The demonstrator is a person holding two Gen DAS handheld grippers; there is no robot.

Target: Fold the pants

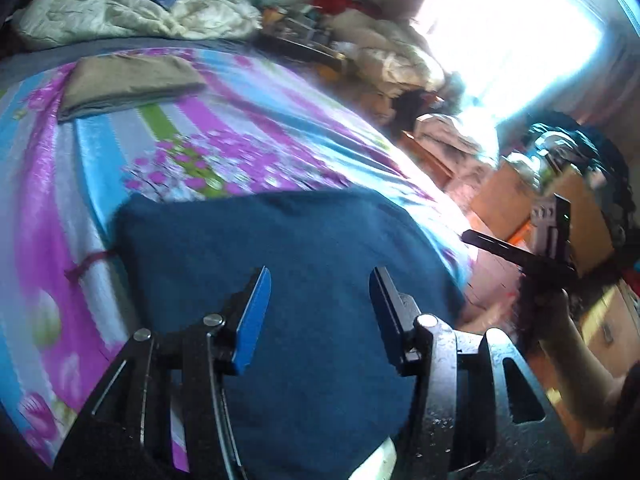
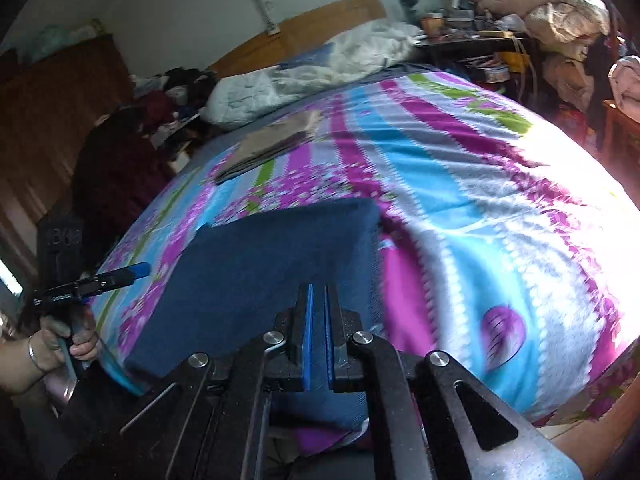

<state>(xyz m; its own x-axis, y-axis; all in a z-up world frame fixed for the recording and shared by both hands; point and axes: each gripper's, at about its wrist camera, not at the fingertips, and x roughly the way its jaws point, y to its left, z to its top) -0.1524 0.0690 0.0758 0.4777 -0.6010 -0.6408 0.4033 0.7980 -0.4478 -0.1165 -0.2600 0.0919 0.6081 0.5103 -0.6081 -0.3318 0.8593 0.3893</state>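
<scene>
A: Left gripper (image 1: 320, 316) is nearest the lens, jaws wide, nothing between them. You're hovering it right over the near part of the blue pants (image 1: 288, 300).

B: And the right one?

A: Right gripper (image 2: 317, 336) has its jaws narrow, pads almost together with a thin gap. It's over the near end of the pants too, but I can't tell if cloth is pinched in there.

B: Where do the pants sit?

A: On the bed (image 2: 500, 216), at the near edge, already folded into a thick rectangle. Long axis runs away from you, toward the headboard. Near end hangs slightly over the bed edge, I'd judge.

B: So which hand leads?

A: Judging by both views, your left is directly above the fabric and open, so it's better placed to take the near edge. A further fold would carry that edge forward along the long axis. Folded tan garment (image 1: 128, 80) lies well apart, further up the bed.
</scene>
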